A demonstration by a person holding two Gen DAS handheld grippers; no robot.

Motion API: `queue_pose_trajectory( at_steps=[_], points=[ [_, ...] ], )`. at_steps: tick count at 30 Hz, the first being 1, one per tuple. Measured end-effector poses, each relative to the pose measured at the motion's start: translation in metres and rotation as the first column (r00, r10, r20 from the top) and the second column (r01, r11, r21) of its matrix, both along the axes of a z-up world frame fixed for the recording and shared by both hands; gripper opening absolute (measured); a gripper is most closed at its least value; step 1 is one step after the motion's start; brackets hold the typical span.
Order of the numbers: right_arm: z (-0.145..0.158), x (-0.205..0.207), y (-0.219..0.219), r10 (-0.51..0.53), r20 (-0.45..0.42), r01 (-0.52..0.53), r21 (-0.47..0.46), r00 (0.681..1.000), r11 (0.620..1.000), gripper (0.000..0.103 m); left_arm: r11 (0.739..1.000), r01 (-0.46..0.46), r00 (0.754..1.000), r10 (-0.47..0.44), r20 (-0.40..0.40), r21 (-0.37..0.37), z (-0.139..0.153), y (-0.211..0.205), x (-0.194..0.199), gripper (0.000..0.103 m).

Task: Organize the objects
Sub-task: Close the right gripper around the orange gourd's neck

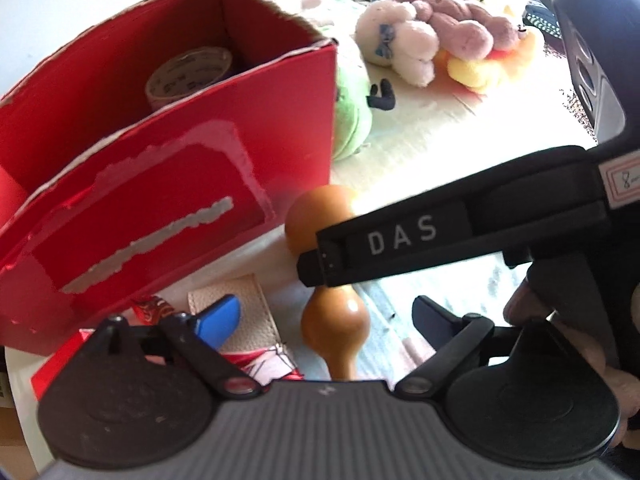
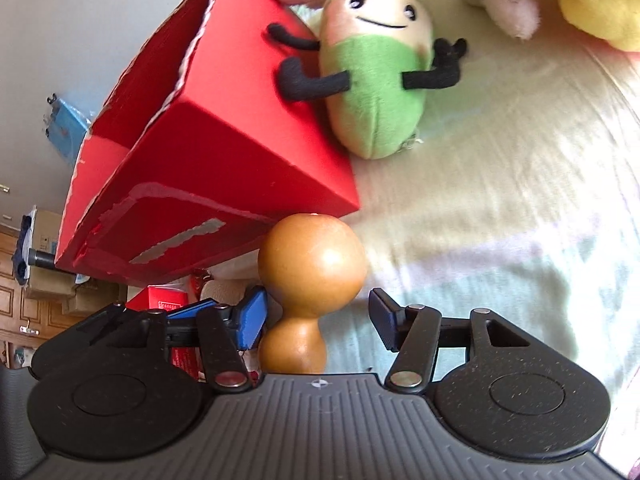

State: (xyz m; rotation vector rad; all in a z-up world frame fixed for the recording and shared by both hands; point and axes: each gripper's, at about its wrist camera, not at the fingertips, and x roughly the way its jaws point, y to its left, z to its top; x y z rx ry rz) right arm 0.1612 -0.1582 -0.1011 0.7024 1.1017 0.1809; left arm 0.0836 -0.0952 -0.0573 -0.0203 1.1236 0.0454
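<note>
A brown gourd-shaped wooden piece [image 1: 334, 320] lies on the pale cloth beside a red cardboard box [image 1: 168, 184]. It also shows in the right wrist view [image 2: 312, 264]. My left gripper [image 1: 324, 320] is open, its blue fingers [image 1: 222, 318] on either side of the gourd's lower bulb. My right gripper [image 2: 318, 320] is open around the gourd's narrow waist; its body [image 1: 420, 232] crosses the left wrist view over the gourd's upper part. A roll of tape [image 1: 188, 74] sits inside the box.
A green plush [image 2: 376, 76] leans on the box's [image 2: 224, 152] far side. White, brown and yellow plush toys [image 1: 432, 40] lie behind. A beige pouch [image 1: 244, 312] and red packets [image 1: 276, 364] lie under my left gripper.
</note>
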Motion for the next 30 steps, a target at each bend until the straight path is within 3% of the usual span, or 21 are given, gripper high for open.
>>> queue_pose_trajectory(
  at_steps=[4, 16, 19, 23, 30],
  points=[
    [0.000, -0.001, -0.001, 0.007, 0.003, -0.007, 0.004, 1.000, 1.000, 0.049, 1.000, -0.023, 1.000, 0.023, 0.010, -0.009, 0.000, -0.001, -0.002, 0.096],
    [-0.008, -0.002, -0.012, 0.004, 0.013, -0.005, 0.049, 1.000, 0.999, 0.045, 0.994, -0.110, 0.993, 0.110, 0.034, 0.001, 0.002, 0.019, -0.023, 0.097],
    [-0.008, -0.002, -0.017, 0.010, 0.013, -0.011, 0.068, 1.000, 0.998, 0.045, 0.994, -0.105, 0.993, 0.107, 0.058, -0.032, 0.010, 0.014, -0.028, 0.097],
    [-0.009, -0.001, -0.019, 0.028, 0.015, -0.029, 0.080, 1.000, 0.996, 0.045, 0.997, -0.077, 0.994, 0.078, 0.079, -0.022, 0.015, -0.005, -0.024, 0.097],
    [-0.012, -0.007, -0.034, 0.039, 0.002, -0.039, 0.125, 0.999, 0.991, 0.044, 0.995, -0.096, 0.995, 0.096, 0.004, -0.004, -0.012, -0.023, 0.004, 0.082]
  ],
)
